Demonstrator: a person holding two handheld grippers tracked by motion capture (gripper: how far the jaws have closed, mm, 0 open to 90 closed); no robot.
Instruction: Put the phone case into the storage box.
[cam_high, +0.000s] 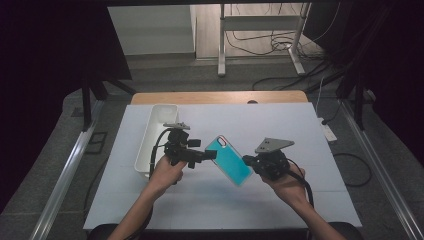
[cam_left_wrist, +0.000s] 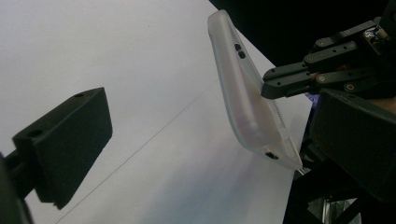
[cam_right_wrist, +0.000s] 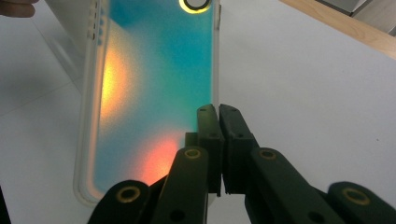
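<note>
A teal phone case (cam_high: 228, 160) with frosted clear sides hangs tilted above the middle of the white table. My right gripper (cam_high: 248, 161) is shut on the case's long edge; in the right gripper view its jaws (cam_right_wrist: 218, 109) pinch that rim, with the case's teal inside (cam_right_wrist: 154, 74) facing the camera. My left gripper (cam_high: 207, 155) is level with the case's other side. Its jaws stand wide open (cam_left_wrist: 208, 107), and the case's frosted side (cam_left_wrist: 250, 98) lies between and beyond them, touched by neither jaw. The right gripper (cam_left_wrist: 289, 79) also shows there, clamped on the case.
A long white bin (cam_high: 155, 135) stands at the table's left, just behind my left hand. The table's wooden far edge (cam_high: 220, 96) runs along the back. On the floor are a desk frame (cam_high: 260, 45), cables and a power strip (cam_high: 330, 132).
</note>
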